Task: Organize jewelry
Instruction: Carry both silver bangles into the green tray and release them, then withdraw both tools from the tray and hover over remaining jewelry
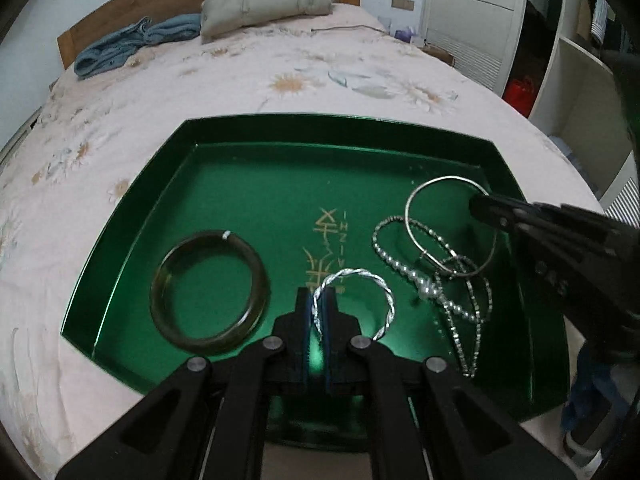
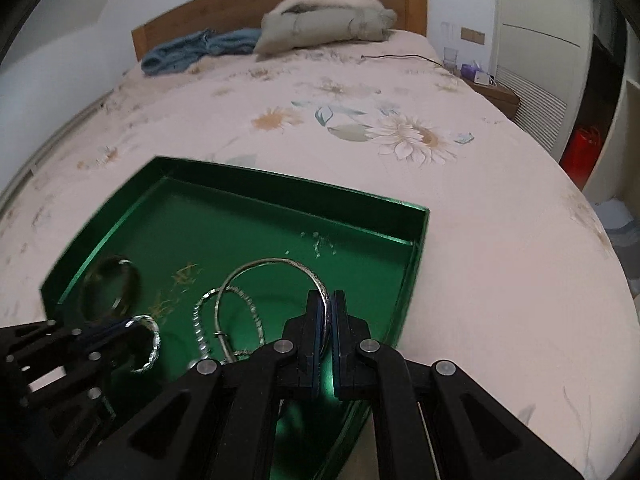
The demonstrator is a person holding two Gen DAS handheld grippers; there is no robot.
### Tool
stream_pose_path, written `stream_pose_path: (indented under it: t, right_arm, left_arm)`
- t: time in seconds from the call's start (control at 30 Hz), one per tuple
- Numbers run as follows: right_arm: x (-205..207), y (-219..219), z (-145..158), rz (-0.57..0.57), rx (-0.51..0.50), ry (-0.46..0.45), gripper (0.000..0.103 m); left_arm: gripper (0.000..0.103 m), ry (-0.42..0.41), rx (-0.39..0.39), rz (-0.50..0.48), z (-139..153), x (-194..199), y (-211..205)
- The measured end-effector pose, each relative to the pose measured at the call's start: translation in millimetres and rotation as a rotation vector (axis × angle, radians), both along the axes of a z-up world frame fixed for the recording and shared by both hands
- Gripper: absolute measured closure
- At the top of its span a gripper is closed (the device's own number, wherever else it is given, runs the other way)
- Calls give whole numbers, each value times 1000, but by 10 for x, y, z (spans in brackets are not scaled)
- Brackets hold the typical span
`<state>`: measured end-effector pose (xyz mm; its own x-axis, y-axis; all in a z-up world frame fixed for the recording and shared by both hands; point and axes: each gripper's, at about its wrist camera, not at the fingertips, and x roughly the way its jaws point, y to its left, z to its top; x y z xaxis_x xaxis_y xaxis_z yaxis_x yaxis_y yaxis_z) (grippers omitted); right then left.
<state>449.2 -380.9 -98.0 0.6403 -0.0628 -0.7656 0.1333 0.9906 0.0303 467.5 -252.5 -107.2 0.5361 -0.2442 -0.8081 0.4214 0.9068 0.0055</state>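
A green tray [image 1: 132, 216] lies on the bed and also shows in the right wrist view [image 2: 416, 268]. My left gripper [image 1: 318, 304] is shut on a twisted silver bangle [image 1: 384, 292], seen from the right wrist view [image 2: 150, 344] too. My right gripper [image 2: 327, 308] is shut on a thin plain silver bangle [image 2: 256, 266], which also shows in the left wrist view [image 1: 424, 190]. A dark green jade bangle [image 1: 256, 264] lies flat at the tray's left. Tangled silver bead chains [image 1: 404, 266] lie in the tray's right half under the thin bangle.
The tray sits on a floral bedspread [image 2: 360, 128]. A grey pillow [image 2: 328, 20] and blue clothes [image 2: 188, 50] lie by the wooden headboard. A nightstand [image 2: 492, 92] and white cupboards [image 1: 480, 20] stand to the right of the bed.
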Motion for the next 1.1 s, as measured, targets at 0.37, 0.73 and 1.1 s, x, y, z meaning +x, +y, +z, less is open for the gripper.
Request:
stream_pose_path:
  t: [0.37,0.73,1.1]
  right_arm:
    - [115,44,88,47,-104,62,66]
    - [-1288,102,1281,62,-43,-151,64]
    - [-3028,371,2002,92,-19,-268,58]
  left_arm:
    - [96,40,-34,-15,35,-7,76]
    - [95,-94,-103,73,1163,-683,851]
    - [95,-195,-64,148,1947,-1957,1830]
